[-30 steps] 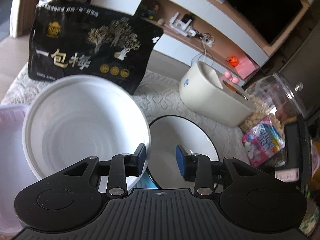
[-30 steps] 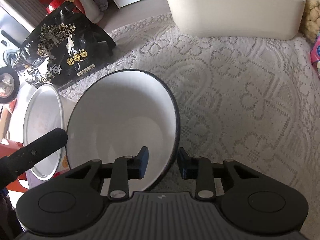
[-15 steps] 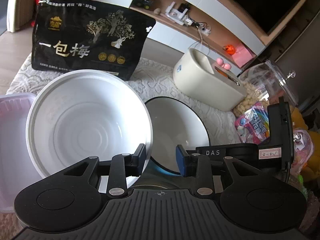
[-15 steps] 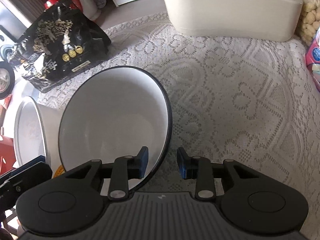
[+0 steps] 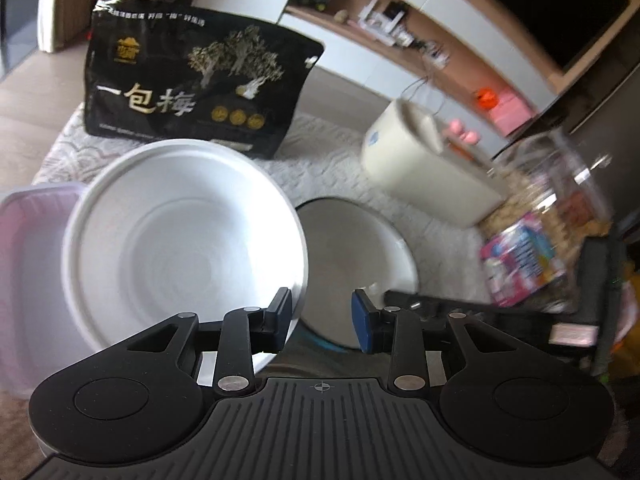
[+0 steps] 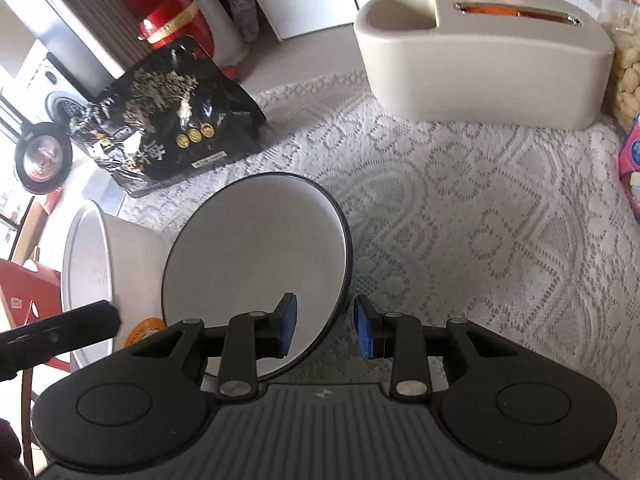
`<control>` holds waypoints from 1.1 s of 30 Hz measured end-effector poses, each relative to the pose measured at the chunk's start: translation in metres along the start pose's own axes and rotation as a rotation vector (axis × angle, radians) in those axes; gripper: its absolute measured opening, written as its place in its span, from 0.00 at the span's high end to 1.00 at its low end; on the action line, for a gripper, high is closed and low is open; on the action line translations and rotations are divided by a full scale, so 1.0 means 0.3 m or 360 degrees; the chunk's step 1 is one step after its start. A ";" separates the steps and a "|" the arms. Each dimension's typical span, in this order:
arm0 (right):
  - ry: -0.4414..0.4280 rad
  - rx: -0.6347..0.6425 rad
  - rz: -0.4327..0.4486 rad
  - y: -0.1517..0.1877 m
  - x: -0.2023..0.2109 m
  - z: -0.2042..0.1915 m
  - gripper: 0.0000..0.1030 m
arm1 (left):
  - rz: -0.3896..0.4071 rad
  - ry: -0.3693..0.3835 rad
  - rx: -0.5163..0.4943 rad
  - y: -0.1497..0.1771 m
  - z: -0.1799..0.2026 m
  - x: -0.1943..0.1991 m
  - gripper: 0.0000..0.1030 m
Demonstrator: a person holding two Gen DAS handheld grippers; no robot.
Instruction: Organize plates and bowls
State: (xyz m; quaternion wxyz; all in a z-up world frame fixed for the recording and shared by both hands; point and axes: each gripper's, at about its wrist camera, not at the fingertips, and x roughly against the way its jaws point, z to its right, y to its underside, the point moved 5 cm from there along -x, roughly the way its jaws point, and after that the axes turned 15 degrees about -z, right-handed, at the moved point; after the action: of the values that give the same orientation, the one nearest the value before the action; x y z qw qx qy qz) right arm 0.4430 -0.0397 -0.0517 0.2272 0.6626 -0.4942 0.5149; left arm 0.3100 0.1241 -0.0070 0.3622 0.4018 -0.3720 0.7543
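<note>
Rimmed bowl (image 6: 256,264) apparently between right tongs (image 6: 326,328)

The plastic bowl (image 5: 184,240) is plain white. The second bowl (image 6: 260,264) is white inside with a thin black rim. The snack bag (image 5: 192,92) is black with gold trees, coins and lettering. A white lace cloth (image 6: 460,208) of looping flower shapes covers the tabletop. The box (image 6: 480,72) is cream. The food container (image 5: 28,280) is pale pink. Both grippers are black with blue pads (image 6: 364,332).

A plain white bowl (image 5: 184,240) tilts just beside a tilted black-rimmed white bowl (image 6: 260,264).
</note>
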 end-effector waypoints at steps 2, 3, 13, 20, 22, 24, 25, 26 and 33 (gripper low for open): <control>-0.0007 -0.0010 0.0000 0.000 -0.005 0.014 0.70 | 0.0000 -0.0014 -0.0003 0.011 0.010 0.000 0.65; -0.0012 -0.0023 0.0000 -0.002 -0.009 0.023 0.70 | 0.0008 0.0019 -0.0002 0.019 0.015 0.009 0.65; -0.0138 -0.0090 0.0006 0.015 -0.022 0.065 0.69 | 0.0110 -0.0191 -0.0206 -0.074 0.078 0.040 0.67; -0.0107 -0.0062 0.0011 -0.001 -0.026 0.051 0.69 | -0.0027 -0.0111 -0.0194 -0.031 0.065 -0.004 0.67; -0.0101 -0.0063 0.0006 -0.008 -0.034 0.041 0.69 | -0.0062 -0.0150 -0.0157 -0.029 0.048 -0.039 0.67; -0.0103 -0.0058 -0.0003 -0.007 -0.039 0.034 0.69 | -0.0111 -0.0140 -0.0122 -0.024 0.035 -0.075 0.67; -0.0098 -0.0052 -0.0009 -0.005 -0.041 0.031 0.69 | -0.0134 -0.0130 -0.0112 -0.020 0.033 -0.093 0.67; -0.0089 -0.0046 -0.0013 -0.003 -0.042 0.030 0.69 | -0.0149 -0.0132 -0.0107 -0.018 0.031 -0.109 0.67; -0.0049 -0.0055 -0.0014 -0.034 -0.054 0.024 0.70 | -0.0157 -0.0207 -0.0073 -0.040 0.011 -0.186 0.66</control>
State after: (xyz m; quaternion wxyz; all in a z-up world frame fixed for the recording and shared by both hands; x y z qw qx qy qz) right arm 0.4558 -0.0345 -0.0670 0.2331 0.6685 -0.5035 0.4952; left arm 0.3444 0.1129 -0.0513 0.3831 0.4593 -0.3917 0.6991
